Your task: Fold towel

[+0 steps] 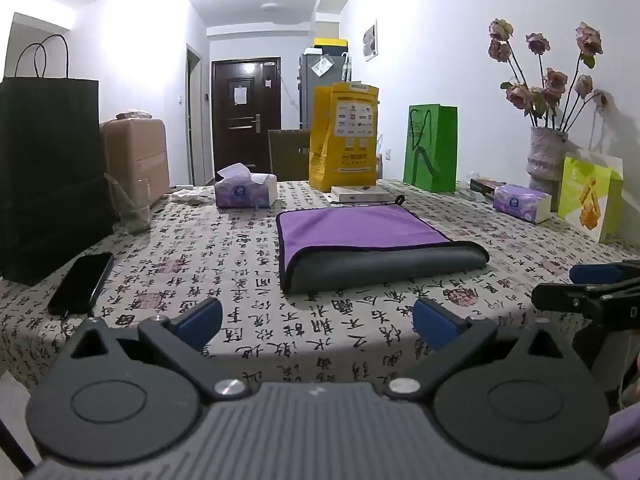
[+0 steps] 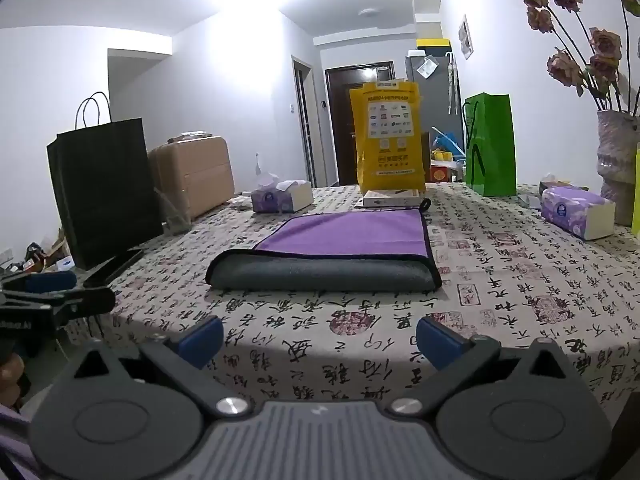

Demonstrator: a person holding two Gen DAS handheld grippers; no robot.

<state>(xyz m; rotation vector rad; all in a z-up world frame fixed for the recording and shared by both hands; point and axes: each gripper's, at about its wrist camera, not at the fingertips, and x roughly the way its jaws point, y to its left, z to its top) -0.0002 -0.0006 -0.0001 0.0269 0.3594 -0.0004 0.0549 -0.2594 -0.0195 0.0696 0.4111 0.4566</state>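
Bench (image 1: 192, 248): covered by a cloth printed with calligraphy; it carries everything below.
Black bag (image 1: 44, 176): stands upright at the left edge of the bench.
Yellow bag (image 1: 346, 136): upright at the far side, behind the towel; a green bag (image 1: 431, 147) stands to its right.
Towel (image 1: 360, 236): lies flat mid-bench, folded once, purple face up with a grey rolled fold along the near edge; its long axis runs left to right, and the hanging loop sits at the far right corner.
Left gripper (image 1: 318, 320): fingers spread apart, holding nothing, hovering over the near bench edge short of the towel.
Right gripper (image 2: 320, 338): likewise spread and empty, just beside the left one.
Phone (image 1: 82, 282): flat by the black bag.
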